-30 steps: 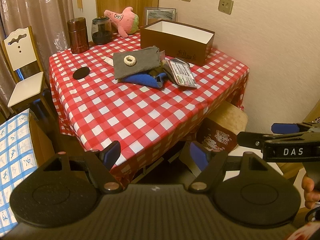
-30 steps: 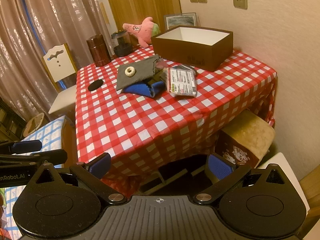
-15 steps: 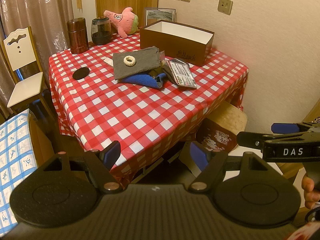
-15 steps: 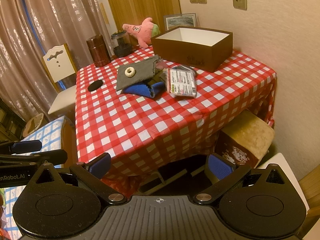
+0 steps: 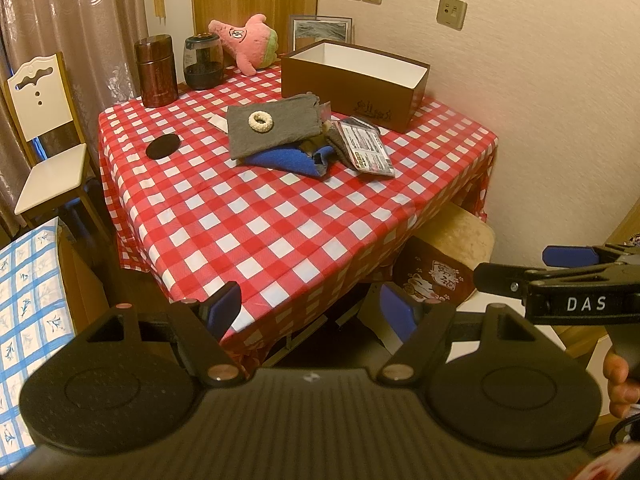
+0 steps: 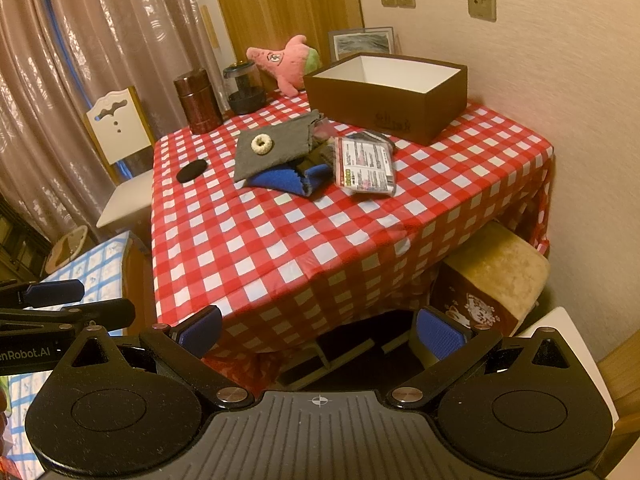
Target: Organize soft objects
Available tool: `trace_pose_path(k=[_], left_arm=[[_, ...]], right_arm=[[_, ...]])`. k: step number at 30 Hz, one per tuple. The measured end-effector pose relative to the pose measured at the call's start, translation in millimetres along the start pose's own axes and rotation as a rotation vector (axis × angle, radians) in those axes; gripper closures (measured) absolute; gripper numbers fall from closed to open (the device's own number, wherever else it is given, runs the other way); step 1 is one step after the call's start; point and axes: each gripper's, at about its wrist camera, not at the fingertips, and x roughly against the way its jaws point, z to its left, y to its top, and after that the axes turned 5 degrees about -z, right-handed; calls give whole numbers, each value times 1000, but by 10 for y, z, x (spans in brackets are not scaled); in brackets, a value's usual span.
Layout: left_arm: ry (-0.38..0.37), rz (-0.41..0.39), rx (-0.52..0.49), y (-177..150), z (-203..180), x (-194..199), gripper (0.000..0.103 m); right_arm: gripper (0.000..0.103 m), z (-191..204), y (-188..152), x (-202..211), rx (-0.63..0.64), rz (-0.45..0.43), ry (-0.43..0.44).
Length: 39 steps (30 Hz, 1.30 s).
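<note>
On the red checked table (image 5: 256, 232) lies a pile of soft things: a grey cloth (image 5: 272, 128) with a cream hair tie (image 5: 260, 121) on top, a blue cloth (image 5: 284, 160) under it, and a packaged item (image 5: 366, 148) to the right. A pink plush toy (image 5: 244, 42) lies at the back. An open brown box (image 5: 356, 80) stands at the back right. My left gripper (image 5: 312, 310) hangs open off the table's near corner, empty. My right gripper (image 6: 320, 330) is open and empty too, well short of the pile (image 6: 280, 156).
A brown canister (image 5: 156, 70), a dark glass jar (image 5: 203, 62) and a flat black disc (image 5: 162, 146) stand on the table's left side. A white chair (image 5: 44, 136) is at the left, a padded stool (image 5: 452, 256) under the table's right edge, a blue-patterned surface (image 5: 28, 304) near left.
Both grippers have crept slightly nearer to the table; nothing on it has moved and both stay open.
</note>
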Motion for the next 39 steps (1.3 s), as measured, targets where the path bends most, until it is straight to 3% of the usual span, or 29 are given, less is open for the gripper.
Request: trace_pose_path(k=[39], left_arm=[[-1, 3, 1, 2, 5, -2, 28]], right_arm=[[0, 13, 40, -93, -3, 1, 0]])
